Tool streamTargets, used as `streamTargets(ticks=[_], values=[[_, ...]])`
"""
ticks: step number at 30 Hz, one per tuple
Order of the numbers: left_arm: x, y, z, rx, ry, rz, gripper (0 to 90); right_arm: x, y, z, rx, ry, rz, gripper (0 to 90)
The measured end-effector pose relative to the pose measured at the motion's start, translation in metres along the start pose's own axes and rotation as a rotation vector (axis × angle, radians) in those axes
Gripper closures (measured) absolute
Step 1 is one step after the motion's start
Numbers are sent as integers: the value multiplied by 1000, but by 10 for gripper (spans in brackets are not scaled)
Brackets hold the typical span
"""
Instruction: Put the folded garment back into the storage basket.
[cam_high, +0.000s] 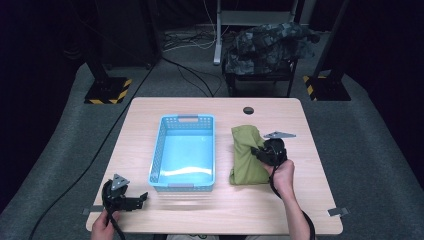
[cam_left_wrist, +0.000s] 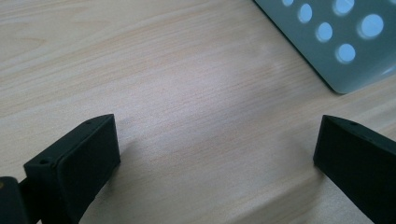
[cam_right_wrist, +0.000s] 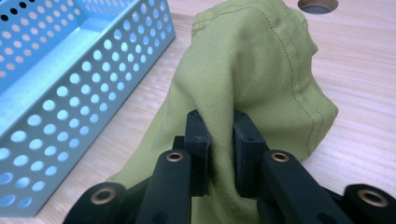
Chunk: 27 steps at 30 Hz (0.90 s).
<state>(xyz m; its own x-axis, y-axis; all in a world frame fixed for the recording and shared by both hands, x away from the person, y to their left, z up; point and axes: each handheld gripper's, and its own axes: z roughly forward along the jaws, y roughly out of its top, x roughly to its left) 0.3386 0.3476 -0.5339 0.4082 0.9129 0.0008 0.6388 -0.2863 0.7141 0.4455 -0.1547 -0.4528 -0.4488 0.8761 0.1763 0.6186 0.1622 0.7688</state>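
cloth (cam_right_wrist: 252, 70), olive green and folded, is lying on the table (cam_high: 280, 210) just to the right of the blue basket (cam_high: 157, 160), and the right gripper (cam_right_wrist: 220, 126) is pinching a fold of it between its jaws, the fabric bunching up into a peak above the pads in the right gripper view. in the high view the same cloth (cam_high: 245, 160) is sitting mostly flat with its near part gathered under the right gripper (cam_high: 267, 150), so the step in hand is looking like the lift after the grasp. the next move is probably calling for raising the cloth clear of the table, carrying it leftward over the basket's right wall and lowering it into the open tray; the grip is catching only a ridge of fabric, so the rest may be trailing and snagging on the rim unless it is being lifted high enough. the left gripper (cam_high: 131, 201) is resting near the front left corner of the table, jaws standing wide with nothing between them, a corner of the basket (cam_left_wrist: 345, 46) just ahead of it. no brand, label or readable writing is showing on the cloth, basket or grippers.
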Motion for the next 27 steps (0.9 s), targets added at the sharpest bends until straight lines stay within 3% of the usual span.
streamTargets(ticks=[27], values=[[0, 0, 0, 0, 0, 0, 0, 10, 24, -14, -50, 8, -9, 791]])
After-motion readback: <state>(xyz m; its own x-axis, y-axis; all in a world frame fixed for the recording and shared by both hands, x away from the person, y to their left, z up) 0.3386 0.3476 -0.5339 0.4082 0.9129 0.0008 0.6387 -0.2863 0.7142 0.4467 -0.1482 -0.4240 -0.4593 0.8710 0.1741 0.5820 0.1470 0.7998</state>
